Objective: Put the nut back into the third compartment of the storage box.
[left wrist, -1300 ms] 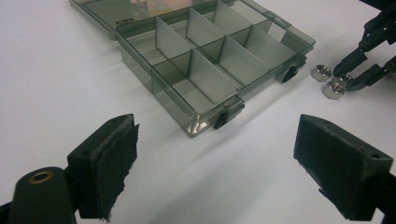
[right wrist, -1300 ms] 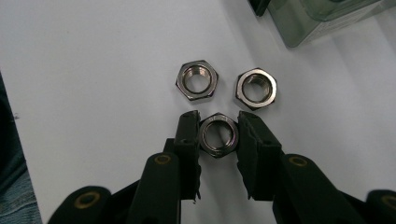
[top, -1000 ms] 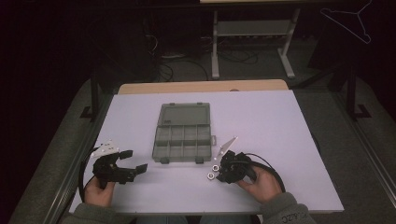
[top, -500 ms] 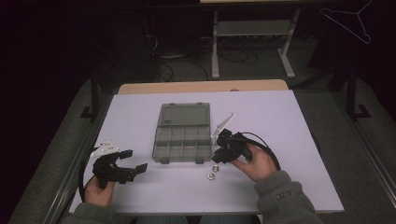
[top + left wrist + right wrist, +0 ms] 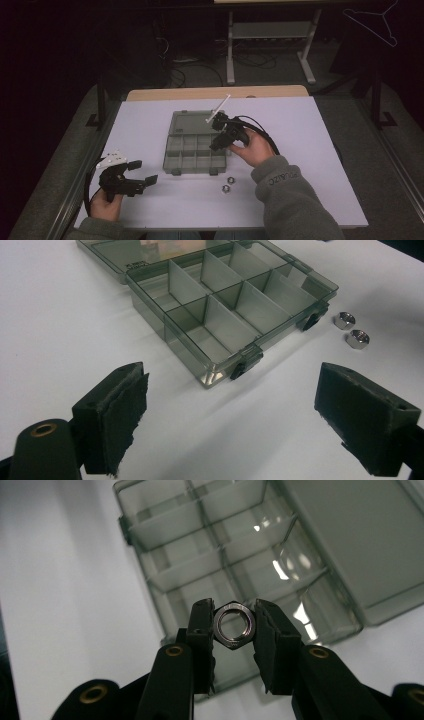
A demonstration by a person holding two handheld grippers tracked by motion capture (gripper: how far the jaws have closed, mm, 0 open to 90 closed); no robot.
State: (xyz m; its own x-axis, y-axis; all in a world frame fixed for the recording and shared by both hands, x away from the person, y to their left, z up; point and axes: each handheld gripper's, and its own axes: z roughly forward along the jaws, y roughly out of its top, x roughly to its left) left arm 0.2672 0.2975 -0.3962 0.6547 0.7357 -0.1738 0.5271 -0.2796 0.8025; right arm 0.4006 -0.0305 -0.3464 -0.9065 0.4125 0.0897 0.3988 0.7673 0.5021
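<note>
The right gripper point(image 5: 234, 625) pinched a steel nut point(image 5: 234, 625) by opposite flats—small, hard, slippery—above the organizer box point(image 5: 192, 145), while the left gripper point(image 5: 135, 171) sat wide at 8 o'clock on the counter point(image 5: 310, 150).

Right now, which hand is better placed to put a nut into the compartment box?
The right. Its claw is shut on a hex nut above the open compartment box. The left claw rests open on the table, away from the box.
</note>
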